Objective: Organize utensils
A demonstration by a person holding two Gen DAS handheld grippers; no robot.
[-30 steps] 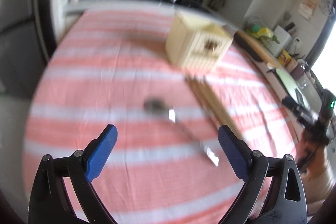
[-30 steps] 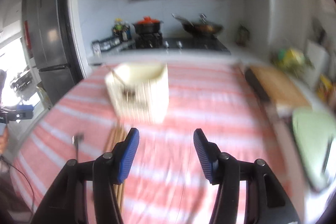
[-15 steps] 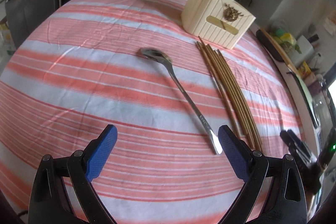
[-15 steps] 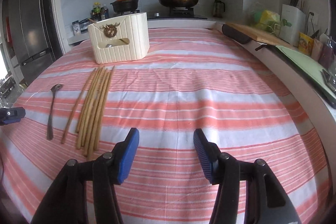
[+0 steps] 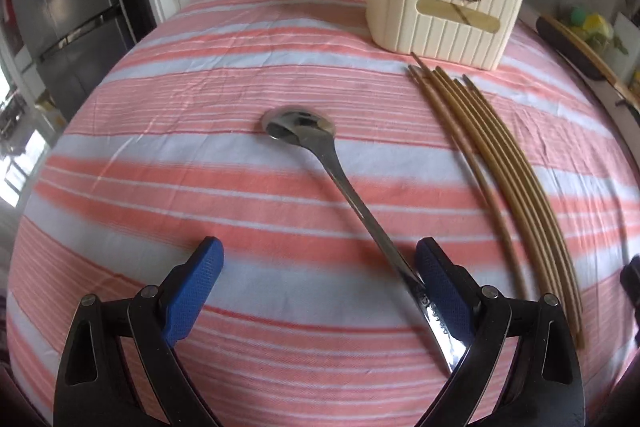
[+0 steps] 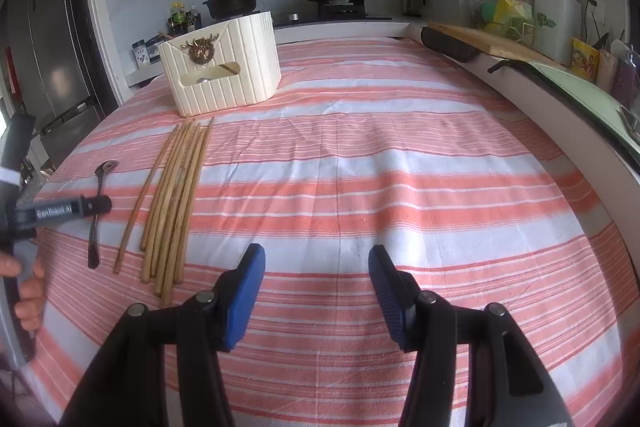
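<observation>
A: status on the utensil sort?

B: Early. Tabletop w/ striped cloth still carries nearly everything. Cream holder box stands at the far end, upright. Through its front slot I can see a spoon bowl and one stick-like thing, so a couple of items look to be inside already. Can't tell more of the contents.

A: what's still out?

B: Bundle of chopsticks lying flat, side by side, tips just short of the holder's base, not touching it afaict. One lies a bit apart on the spoon side. Then the metal spoon, flat on the cloth, bowl toward the holder, handle toward the person. Well apart from the holder, near the chopsticks but not touching.

A: grippers?

B: Left gripper is low over the spoon's handle end, fingers wide apart. Handle runs under or right beside the right-hand pad; contact or not, can't tell. No clamp, nothing lifted. Right gripper hovers over bare cloth beside the chopsticks, fingers about half apart, nothing between them.

A: so next up = spoon?

B: My guess, yes. Left looks lined up for it but off-centre; handle's at one pad, not mid-gap. Flat thin metal on soft cloth, could skid or pinch fabric. After that all the chopsticks remain. Most of the job's left imo.
</observation>
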